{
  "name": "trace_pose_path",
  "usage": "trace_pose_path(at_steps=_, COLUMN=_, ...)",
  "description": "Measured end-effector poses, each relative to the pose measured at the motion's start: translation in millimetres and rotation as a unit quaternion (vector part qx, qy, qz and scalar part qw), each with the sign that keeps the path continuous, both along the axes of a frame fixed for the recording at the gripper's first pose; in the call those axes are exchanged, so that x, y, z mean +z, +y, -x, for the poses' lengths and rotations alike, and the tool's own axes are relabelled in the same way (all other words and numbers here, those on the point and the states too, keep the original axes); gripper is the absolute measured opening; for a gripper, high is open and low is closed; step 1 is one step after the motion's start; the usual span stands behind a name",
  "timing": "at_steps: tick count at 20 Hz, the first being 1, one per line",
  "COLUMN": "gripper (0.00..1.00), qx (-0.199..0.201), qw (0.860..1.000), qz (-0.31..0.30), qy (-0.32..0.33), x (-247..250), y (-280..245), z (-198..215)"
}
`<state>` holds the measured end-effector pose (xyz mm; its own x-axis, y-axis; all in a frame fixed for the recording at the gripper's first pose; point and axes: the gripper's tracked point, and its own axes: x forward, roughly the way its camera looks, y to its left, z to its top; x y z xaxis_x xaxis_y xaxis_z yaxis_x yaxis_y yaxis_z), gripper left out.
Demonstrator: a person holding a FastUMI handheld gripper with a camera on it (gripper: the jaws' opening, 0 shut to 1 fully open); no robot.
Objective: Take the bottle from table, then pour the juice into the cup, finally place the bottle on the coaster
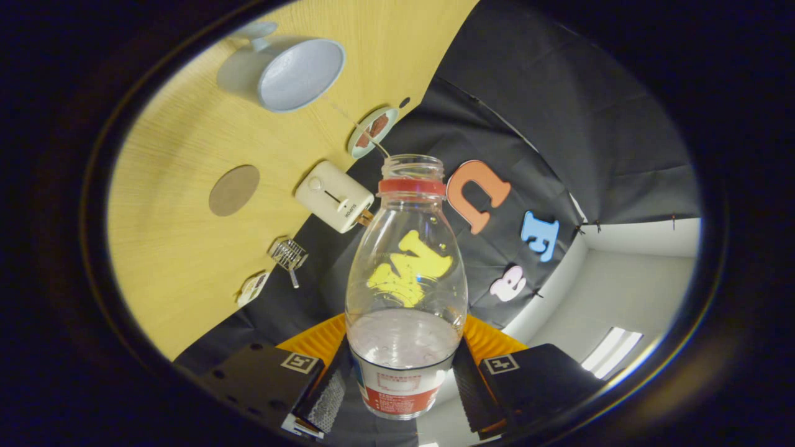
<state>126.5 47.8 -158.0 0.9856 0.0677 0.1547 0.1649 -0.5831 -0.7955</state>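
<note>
My gripper (404, 372) is shut on the lower part of a clear plastic bottle (407, 273), with a finger pressing on each side of its white and red label. The bottle has a red neck ring and an open mouth, carries no cap, and looks almost empty. It is tipped so its mouth points towards the yellow wooden table (186, 248). Beyond the mouth on the table stands a pale blue-grey cup (298, 73) with its opening facing me. A thin pale line runs from the bottle's mouth to the cup's rim. A round brown coaster (234, 190) lies beside the cup.
A white boxy appliance (335, 196) sits near the table's edge, just past the bottle's neck. A small dish (372, 131) with something brown is between it and the cup. A small wire basket (289, 254) and a small packet (253, 289) lie further along the edge.
</note>
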Motion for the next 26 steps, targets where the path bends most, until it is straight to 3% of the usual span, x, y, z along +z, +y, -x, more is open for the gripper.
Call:
trace_pose_path(at_steps=10, gripper=0.81, qx=0.002, qw=0.999, qz=0.042, qy=0.022, x=-42.4, y=10.4, z=-9.6)
trace_pose_path(at_steps=18, gripper=0.81, qx=-0.006, qw=0.999, qz=0.029, qy=0.033, x=-51.1, y=3.9, z=-14.2)
trace_pose_path(at_steps=22, gripper=0.82, qx=-0.001, qw=0.998, qz=-0.054, qy=0.033, x=-45.2, y=-5.9, z=-13.0)
trace_pose_path(at_steps=26, gripper=0.82, qx=-0.014, qw=0.981, qz=-0.178, qy=0.072, x=-56.1, y=-19.7, z=-6.5)
